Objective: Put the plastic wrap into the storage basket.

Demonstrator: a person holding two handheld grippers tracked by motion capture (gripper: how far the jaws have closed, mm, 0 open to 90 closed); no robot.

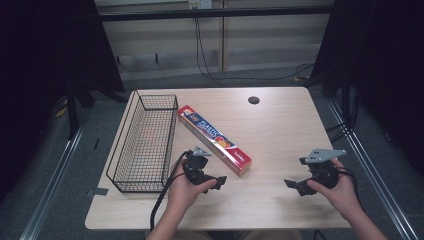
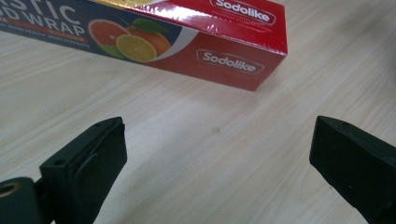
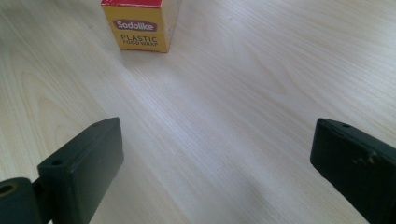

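A long red and blue box of plastic food wrap (image 1: 215,140) lies slantwise on the wooden table (image 1: 280,125), just right of a black wire basket (image 1: 145,142). My left gripper (image 1: 216,181) is held low beside the box's near end, open, with bare table between its jaws. The box's red side (image 2: 187,32) fills the top of the left gripper view. My right gripper (image 1: 295,186) is open near the table's front right, aimed left at the box's yellow end face (image 3: 140,28), well short of it.
The wire basket stands lengthwise along the table's left edge and holds nothing I can see. A dark round hole (image 1: 253,100) sits near the table's far edge. Cables hang behind the table. Open tabletop lies between the two grippers.
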